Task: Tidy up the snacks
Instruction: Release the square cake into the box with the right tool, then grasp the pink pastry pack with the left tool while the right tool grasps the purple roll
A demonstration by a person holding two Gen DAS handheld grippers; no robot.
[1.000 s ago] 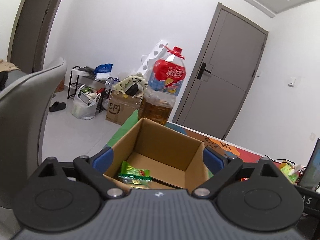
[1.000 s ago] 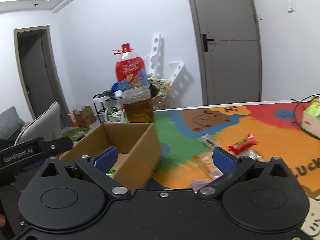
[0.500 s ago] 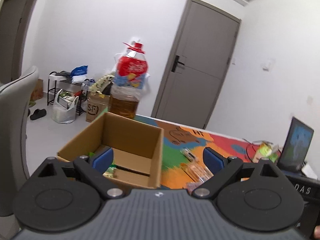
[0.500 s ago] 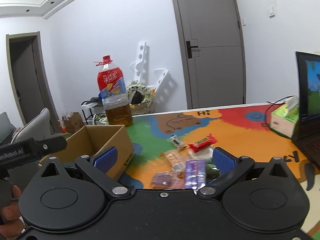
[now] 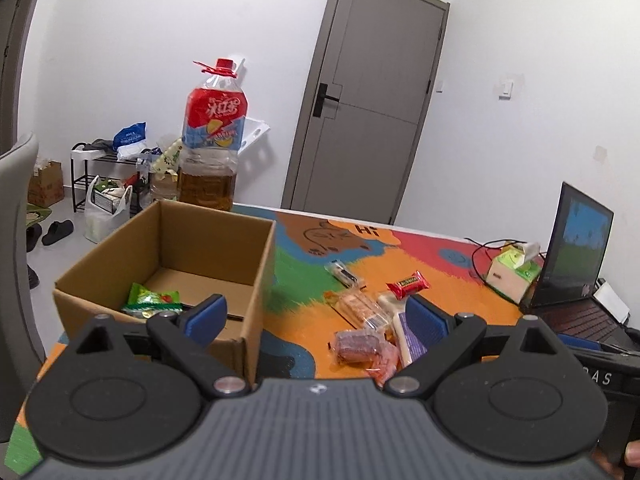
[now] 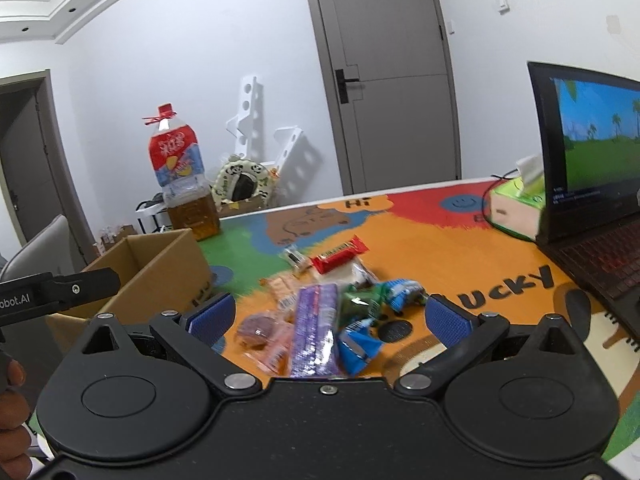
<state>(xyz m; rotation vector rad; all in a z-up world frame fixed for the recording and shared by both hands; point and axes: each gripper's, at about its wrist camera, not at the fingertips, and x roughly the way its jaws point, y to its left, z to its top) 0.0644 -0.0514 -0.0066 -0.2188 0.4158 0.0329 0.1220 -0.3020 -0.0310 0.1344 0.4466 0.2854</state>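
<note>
Both hand-held grippers hang empty over the colourful bench (image 6: 460, 264), and here is where it gets tricky. The right hand-held gripper (image 6: 328, 316) has its blue pads spread wide, nothing between them, framing the snack pile at lower centre of the right wrist view: a purple packet (image 6: 314, 328), a pink wrapped cake (image 6: 260, 334), blue wrappers (image 6: 358, 346) and a green one (image 6: 354, 304), all touching or overlapping. That is the hazard, I'd say: closing on one wrapper could drag its neighbour along, or pinch only a loose film edge and let it slip out on the way over. The red bar (image 6: 339, 260) lies a little behind the heap and looks the cleaner target. The left hand-held gripper (image 5: 312, 316) is spread open too, sitting between the cardboard box (image 5: 256, 280) at left centre of its view and the same pile to the right. One green packet (image 5: 150, 300) already lies inside the box. Watch that box wall: a low carry could clip the rim and shove the light box toward the big oil bottle (image 5: 210, 140) standing just behind it. The two grippers are close together, so crossing paths is another risk. The laptop (image 6: 592, 184) and tissue box (image 6: 516, 208) sit at right, near enough for a wide swing to catch.
</note>
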